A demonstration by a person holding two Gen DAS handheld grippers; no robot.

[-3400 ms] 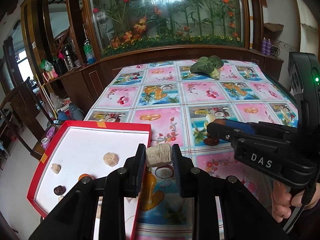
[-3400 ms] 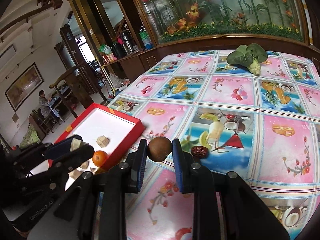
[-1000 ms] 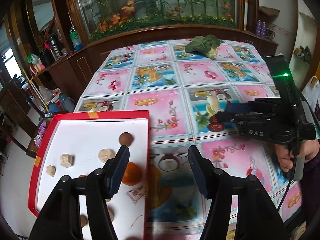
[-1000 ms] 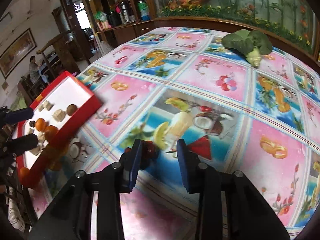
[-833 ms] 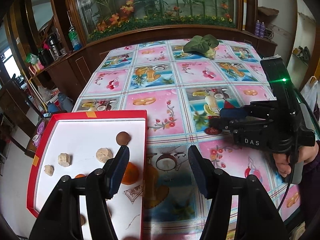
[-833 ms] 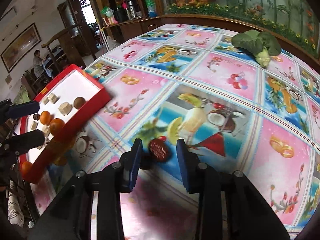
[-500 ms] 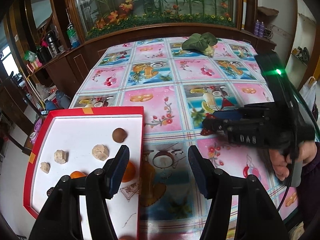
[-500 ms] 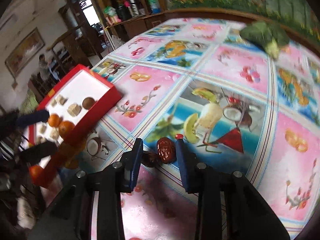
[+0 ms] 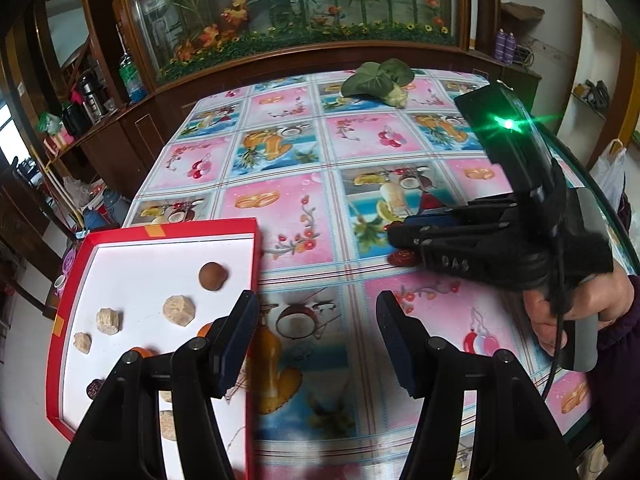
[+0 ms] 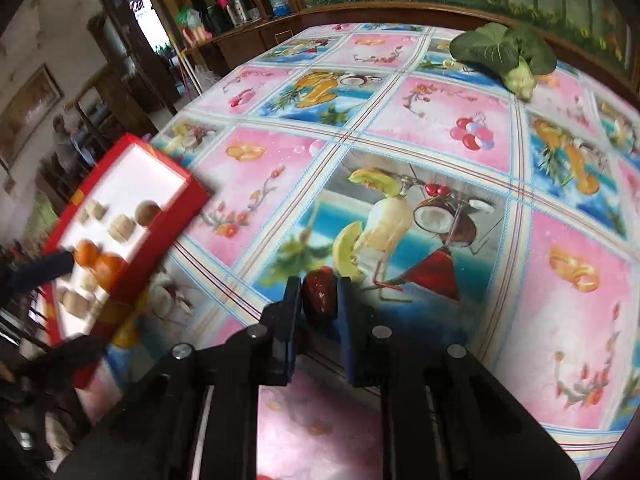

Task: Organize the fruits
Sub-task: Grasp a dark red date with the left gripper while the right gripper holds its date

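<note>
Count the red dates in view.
2, maybe more hidden: one red date clamped in the right gripper, one dark one at the red tray's near-left edge.

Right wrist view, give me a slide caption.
Right gripper shut on a red date above the tablecloth, red tray at left.

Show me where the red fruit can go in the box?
The red tray has bare white floor along its far edge, beyond the brown round fruit. Nearer the left gripper it is crowded with pale chunks and oranges.
</note>
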